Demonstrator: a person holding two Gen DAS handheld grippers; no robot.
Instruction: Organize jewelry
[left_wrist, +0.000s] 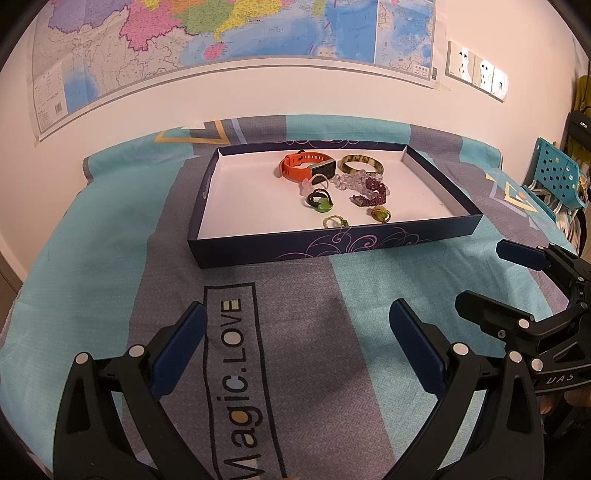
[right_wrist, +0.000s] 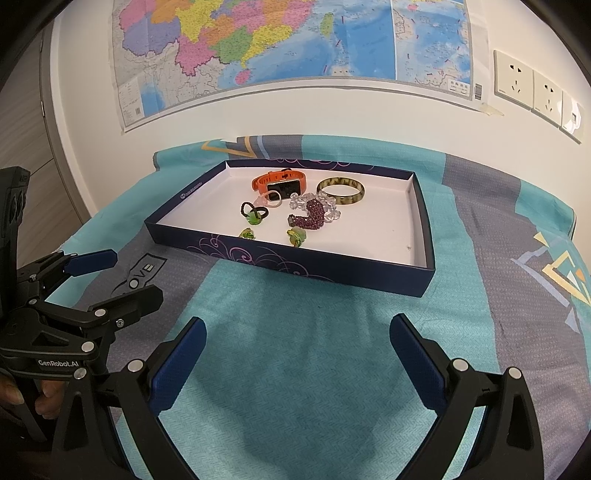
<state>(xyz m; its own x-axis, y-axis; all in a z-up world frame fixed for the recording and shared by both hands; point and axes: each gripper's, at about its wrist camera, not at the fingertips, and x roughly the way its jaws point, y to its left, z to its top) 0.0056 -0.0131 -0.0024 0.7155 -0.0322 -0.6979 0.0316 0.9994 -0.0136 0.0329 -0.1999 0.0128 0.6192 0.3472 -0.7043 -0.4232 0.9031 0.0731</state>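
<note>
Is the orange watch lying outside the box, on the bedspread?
No, the orange watch lies inside the dark blue box, on its white floor near the far wall, beside the patterned bangle.

A shallow dark-blue box (left_wrist: 258, 247) with a white floor holds the jewelry; an orange watch (left_wrist: 299, 168) lies at the back beside a mottled olive bangle (left_wrist: 362, 164); clear beads (right_wrist: 328, 206) touch a purple bead bracelet (right_wrist: 314, 214); small green rings (right_wrist: 295, 236) lie nearer the front wall.
</note>
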